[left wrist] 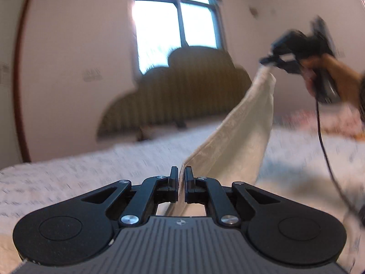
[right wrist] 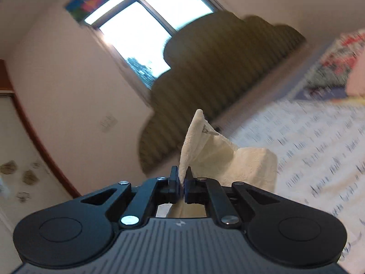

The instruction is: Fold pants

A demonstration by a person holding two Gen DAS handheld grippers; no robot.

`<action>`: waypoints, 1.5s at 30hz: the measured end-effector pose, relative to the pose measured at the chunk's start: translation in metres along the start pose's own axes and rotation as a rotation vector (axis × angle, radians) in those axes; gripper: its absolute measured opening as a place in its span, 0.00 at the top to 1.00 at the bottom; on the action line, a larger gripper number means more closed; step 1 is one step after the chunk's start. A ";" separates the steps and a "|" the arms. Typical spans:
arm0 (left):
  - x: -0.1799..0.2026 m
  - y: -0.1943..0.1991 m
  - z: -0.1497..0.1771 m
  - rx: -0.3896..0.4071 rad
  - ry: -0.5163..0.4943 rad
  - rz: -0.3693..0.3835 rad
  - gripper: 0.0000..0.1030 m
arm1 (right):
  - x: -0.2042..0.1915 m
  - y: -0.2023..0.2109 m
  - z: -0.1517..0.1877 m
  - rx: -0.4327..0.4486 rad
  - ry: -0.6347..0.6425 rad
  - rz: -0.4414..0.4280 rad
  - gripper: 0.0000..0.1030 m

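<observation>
You hold the cream pants [left wrist: 239,137] stretched in the air above the bed [left wrist: 68,178], left gripper [left wrist: 181,178] and right gripper [right wrist: 181,180] each pinching an edge; the soft, light cloth looks likely to sag, so grip hems or corners.

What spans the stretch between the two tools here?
The cream pants span it, pinched by the left tool and the right tool, lifted above the bed; left wrist view shows it.
</observation>
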State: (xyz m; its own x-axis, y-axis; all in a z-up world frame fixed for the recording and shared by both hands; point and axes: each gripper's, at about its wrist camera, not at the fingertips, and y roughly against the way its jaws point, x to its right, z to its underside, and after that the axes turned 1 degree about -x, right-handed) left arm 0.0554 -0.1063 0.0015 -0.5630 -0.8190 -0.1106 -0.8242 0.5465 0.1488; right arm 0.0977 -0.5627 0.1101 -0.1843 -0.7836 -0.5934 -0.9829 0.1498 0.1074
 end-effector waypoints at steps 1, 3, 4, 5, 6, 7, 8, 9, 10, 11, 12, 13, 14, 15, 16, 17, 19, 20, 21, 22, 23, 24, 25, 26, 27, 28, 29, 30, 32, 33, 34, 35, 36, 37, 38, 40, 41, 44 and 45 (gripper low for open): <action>-0.003 0.006 -0.005 0.025 0.005 -0.003 0.92 | -0.012 0.015 -0.006 0.054 0.027 -0.056 0.96; 0.001 0.007 -0.013 -0.041 -0.046 0.073 0.92 | -0.019 0.046 -0.010 0.117 0.056 -0.081 0.96; 0.005 0.003 -0.011 -0.106 -0.072 0.132 0.91 | -0.013 0.058 -0.007 0.113 0.041 -0.044 0.96; 0.009 0.002 -0.006 -0.158 -0.082 0.178 0.91 | -0.001 0.068 -0.002 0.094 0.015 0.008 0.96; 0.014 0.001 0.004 -0.210 -0.089 0.228 0.91 | 0.016 0.077 0.005 0.063 -0.014 0.079 0.96; 0.020 0.000 0.012 -0.246 -0.103 0.263 0.91 | 0.034 0.086 0.015 0.024 -0.039 0.155 0.96; 0.025 0.000 0.022 -0.277 -0.127 0.286 0.91 | 0.056 0.094 0.027 -0.016 -0.078 0.236 0.95; 0.030 0.000 0.028 -0.295 -0.146 0.297 0.91 | 0.076 0.103 0.038 -0.048 -0.128 0.294 0.95; 0.033 0.000 0.032 -0.306 -0.157 0.309 0.91 | 0.100 0.114 0.052 -0.079 -0.200 0.342 0.95; 0.036 0.001 0.034 -0.317 -0.162 0.322 0.91 | 0.116 0.123 0.064 -0.100 -0.251 0.374 0.95; 0.037 0.001 0.033 -0.317 -0.166 0.326 0.91 | 0.127 0.131 0.073 -0.116 -0.279 0.404 0.95; 0.036 0.004 0.033 -0.307 -0.169 0.325 0.91 | 0.136 0.138 0.082 -0.131 -0.292 0.423 0.95; 0.035 0.006 0.030 -0.296 -0.170 0.325 0.91 | 0.139 0.144 0.085 -0.131 -0.295 0.425 0.95; 0.034 0.007 0.028 -0.288 -0.165 0.329 0.91 | 0.139 0.150 0.085 -0.128 -0.290 0.420 0.95; 0.032 0.010 0.025 -0.283 -0.159 0.340 0.91 | 0.135 0.154 0.084 -0.121 -0.273 0.413 0.95; 0.028 0.010 0.024 -0.277 -0.151 0.356 0.91 | 0.130 0.159 0.079 -0.114 -0.245 0.409 0.95; 0.029 0.016 0.024 -0.279 -0.159 0.384 0.91 | 0.113 0.173 0.071 -0.094 -0.175 0.402 0.95; 0.031 0.016 0.027 -0.295 -0.172 0.397 0.91 | 0.106 0.179 0.070 -0.095 -0.136 0.408 0.95; 0.034 0.015 0.032 -0.311 -0.189 0.403 0.91 | 0.103 0.184 0.070 -0.114 -0.091 0.432 0.95; 0.038 0.013 0.038 -0.330 -0.209 0.403 0.91 | 0.102 0.185 0.071 -0.142 -0.062 0.459 0.95; 0.042 0.010 0.044 -0.357 -0.230 0.402 0.91 | 0.107 0.185 0.075 -0.175 -0.055 0.479 0.95; 0.045 0.010 0.049 -0.379 -0.244 0.404 0.91 | 0.117 0.185 0.081 -0.217 -0.075 0.497 0.95; 0.046 0.011 0.052 -0.387 -0.253 0.410 0.92 | 0.126 0.186 0.089 -0.241 -0.106 0.515 0.95; 0.047 0.016 0.053 -0.381 -0.263 0.417 0.92 | 0.134 0.186 0.096 -0.257 -0.133 0.529 0.95; 0.046 0.020 0.054 -0.374 -0.276 0.420 0.92 | 0.139 0.187 0.102 -0.270 -0.151 0.539 0.95; 0.045 0.023 0.053 -0.368 -0.284 0.425 0.92 | 0.142 0.190 0.109 -0.274 -0.164 0.542 0.95; 0.042 0.026 0.053 -0.369 -0.286 0.439 0.91 | 0.143 0.196 0.114 -0.271 -0.171 0.537 0.95; 0.040 0.027 0.053 -0.374 -0.283 0.454 0.91 | 0.143 0.201 0.114 -0.266 -0.171 0.531 0.95; 0.036 0.025 0.055 -0.392 -0.278 0.469 0.91 | 0.143 0.207 0.114 -0.265 -0.178 0.524 0.95; 0.036 0.025 0.055 -0.402 -0.280 0.476 0.91 | 0.144 0.207 0.114 -0.269 -0.183 0.526 0.95; 0.035 0.027 0.055 -0.404 -0.280 0.483 0.92 | 0.144 0.208 0.114 -0.269 -0.190 0.526 0.94; 0.034 0.027 0.053 -0.406 -0.278 0.491 0.92 | 0.145 0.210 0.114 -0.273 -0.206 0.523 0.94; 0.032 0.028 0.052 -0.415 -0.273 0.499 0.91 | 0.146 0.212 0.113 -0.274 -0.229 0.526 0.92; 0.029 0.028 0.050 -0.435 -0.265 0.513 0.91 | 0.144 0.214 0.112 -0.265 -0.242 0.530 0.91; 0.026 0.029 0.048 -0.458 -0.259 0.532 0.89 | 0.140 0.218 0.111 -0.240 -0.244 0.541 0.89; 0.020 0.035 0.044 -0.469 -0.255 0.552 0.79 | 0.124 0.228 0.105 -0.140 -0.190 0.655 0.82; 0.016 0.038 0.042 -0.470 -0.249 0.565 0.79 | 0.112 0.233 0.101 -0.072 -0.140 0.710 0.80; 0.000 0.042 0.025 -0.436 -0.189 0.577 0.67 | 0.070 0.241 0.095 0.113 0.039 0.721 0.72; -0.006 0.040 0.018 -0.415 -0.153 0.565 0.58 | 0.053 0.235 0.094 0.126 0.115 0.672 0.60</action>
State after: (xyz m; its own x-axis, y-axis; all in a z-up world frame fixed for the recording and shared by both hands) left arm 0.0244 -0.0763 -0.0090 -0.9242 -0.3800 -0.0385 -0.3298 0.7429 0.5825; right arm -0.1431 -0.5123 0.0286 -0.7593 -0.5539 -0.3414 -0.6484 0.6885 0.3249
